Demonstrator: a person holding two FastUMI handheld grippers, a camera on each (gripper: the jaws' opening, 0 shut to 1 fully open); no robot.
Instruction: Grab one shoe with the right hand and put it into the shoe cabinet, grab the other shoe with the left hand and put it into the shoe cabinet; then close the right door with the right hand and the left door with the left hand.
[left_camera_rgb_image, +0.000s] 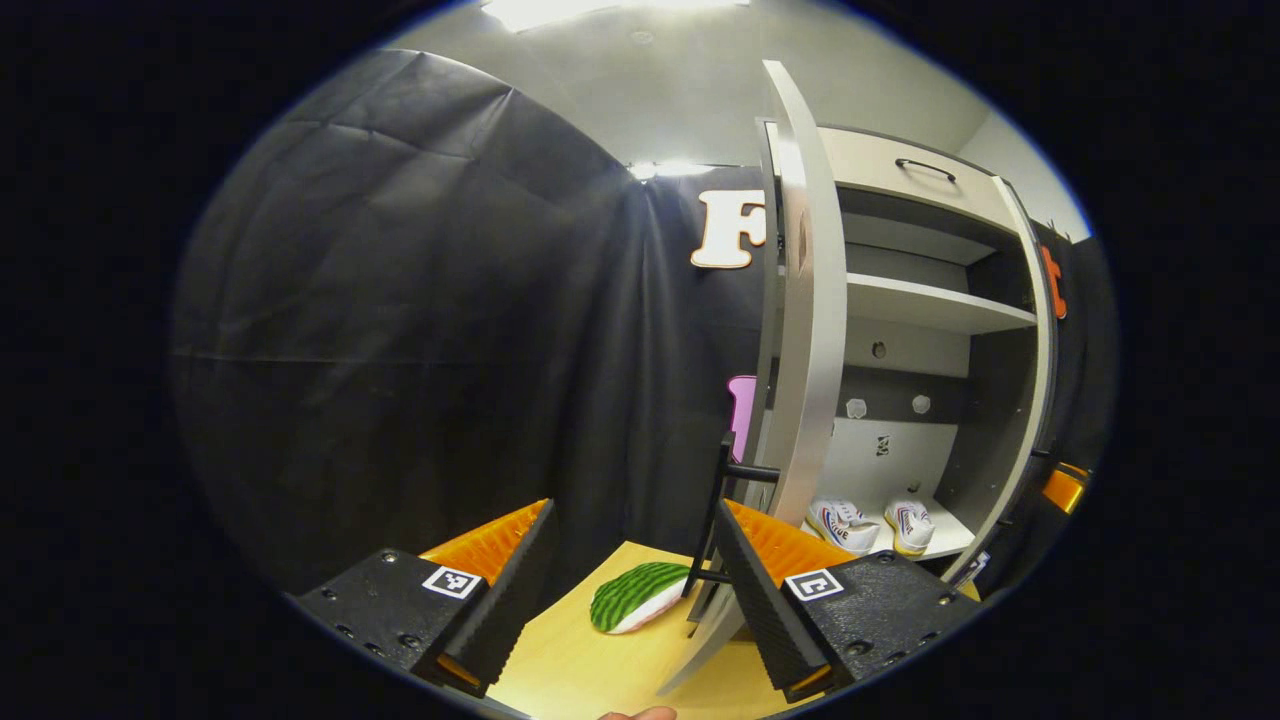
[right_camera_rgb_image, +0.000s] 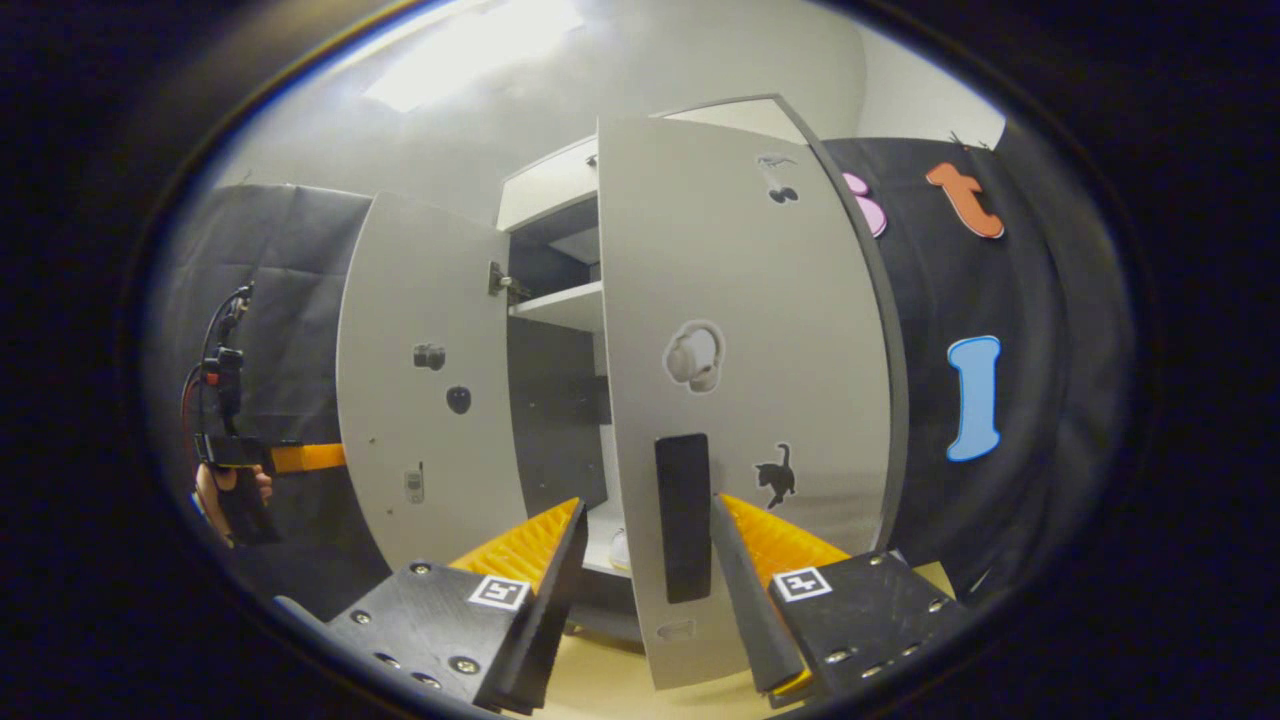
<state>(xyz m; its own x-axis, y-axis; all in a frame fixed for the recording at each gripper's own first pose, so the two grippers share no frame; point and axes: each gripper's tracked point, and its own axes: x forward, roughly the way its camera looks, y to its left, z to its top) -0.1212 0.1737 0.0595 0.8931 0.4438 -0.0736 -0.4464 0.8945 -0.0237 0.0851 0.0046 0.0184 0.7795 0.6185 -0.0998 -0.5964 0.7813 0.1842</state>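
Both shoes (left_camera_rgb_image: 868, 525) sit on cabinet (left_camera_rgb_image: 940, 300) bottom shelf. Left gripper (left_camera_rgb_image: 630, 590) jaws spread, empty, at left door (left_camera_rgb_image: 805, 330) handle. Right gripper (right_camera_rgb_image: 645, 585) jaws spread astride right door (right_camera_rgb_image: 745, 330) handle (right_camera_rgb_image: 683, 515), not clamped.

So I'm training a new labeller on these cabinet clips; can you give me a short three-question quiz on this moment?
1. True or false: both shoes already sit on the bottom shelf of the shoe cabinet.
2. Multiple choice: the handle of the right door stands
A. between the open fingers of the right gripper
B. well to the gripper's right
C. behind the door
3. Fill in: in the left gripper view, the green-striped object lying on the wooden surface sits between the ___ of the left gripper.

Key: 1 true; 2 A; 3 fingers. In the same view, the left door stands open.
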